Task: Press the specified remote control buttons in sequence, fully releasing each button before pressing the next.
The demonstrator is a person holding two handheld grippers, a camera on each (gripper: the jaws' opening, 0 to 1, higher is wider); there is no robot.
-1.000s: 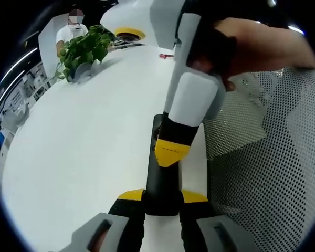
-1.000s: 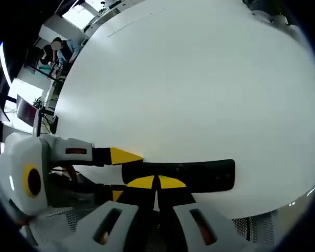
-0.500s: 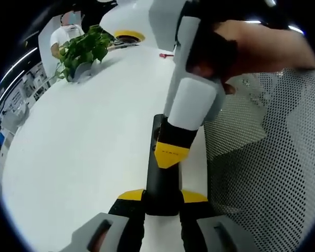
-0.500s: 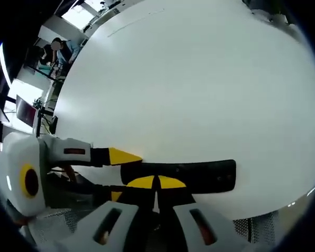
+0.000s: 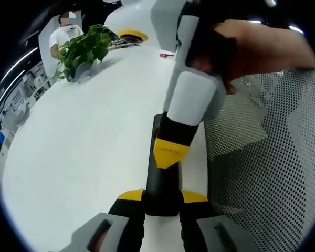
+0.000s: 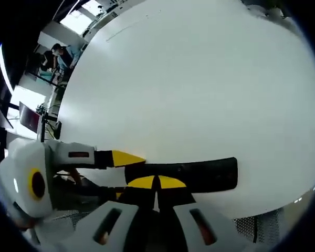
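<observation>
— Surface and room first, please.

— A broad white table (image 5: pixel 84 136), bare and glossy over most of its top. At its far end stands a leafy potted plant (image 5: pixel 84 50), with a person in a white shirt (image 5: pixel 60 35) behind it; a small red object (image 5: pixel 166 55) lies farther along, near a white unit with a yellow ring (image 5: pixel 130 35). A black perforated mesh panel (image 5: pixel 273 157), likely a chair back, sits beside the table edge.

— The task item?

— A black remote control (image 5: pixel 160 173) lies flat near the table's edge. The left gripper (image 5: pixel 163 198) has its yellow-tipped jaws clamped on the remote's near end, one either side.

— And the other tool?

— The right gripper (image 5: pixel 170 156), carried in a hand (image 5: pixel 252 47), comes down from above with its yellow tip on the remote's upper face. In the right gripper view its jaws (image 6: pixel 157 182) sit pressed together, nothing between them, tips on the remote (image 6: pixel 199 173).

— What does the right gripper view add?

— The remote seen crosswise, the left gripper (image 6: pixel 118 173) entering from the left, a much wider sweep of tabletop (image 6: pixel 199 84), and people (image 6: pixel 60 52) in a bright office area beyond.
</observation>
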